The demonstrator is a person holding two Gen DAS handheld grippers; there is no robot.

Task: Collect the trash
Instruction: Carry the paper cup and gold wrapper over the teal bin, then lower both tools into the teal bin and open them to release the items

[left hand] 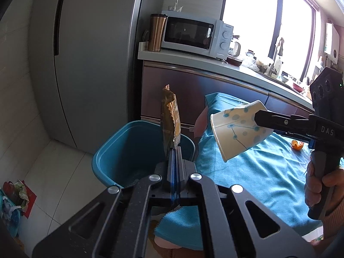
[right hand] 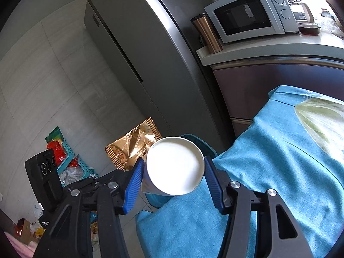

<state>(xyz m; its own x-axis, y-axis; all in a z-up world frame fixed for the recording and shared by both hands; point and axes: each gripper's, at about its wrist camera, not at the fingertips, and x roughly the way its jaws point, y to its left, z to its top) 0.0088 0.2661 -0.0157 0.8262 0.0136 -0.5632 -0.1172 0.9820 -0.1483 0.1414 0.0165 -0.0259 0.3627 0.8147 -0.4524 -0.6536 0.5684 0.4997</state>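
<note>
A: How far along was the collecting at that point?

B: Partway, I'd judge. The left hand-held gripper had its jaws pressed together on the bottom edge of a gold snack wrapper, which stood up just above the blue bin. The right hand-held gripper was clamped on a dotted paper cup, one pad on each side of the cup, its open mouth turned toward the right wrist camera.

A: So neither piece was in the bin?

B: No. Both were held in the air, the wrapper over the bin's near rim and the cup just to its right, over the edge of the bench with its blue cloth. What little of the bin's inside showed looked bare, though the grippers hid much of it.

A: Anything left on the bench?

B: A scrap of orange peel lay far along the cloth, well apart from the bin. That looked like more to fetch.

A: What stood in the way?

B: Little. The bin sat on the floor between the bench and the grey fridge, with the counter carrying a microwave and a copper tumbler behind. The two grippers were near each other, so dropping both at once might crowd them.
</note>
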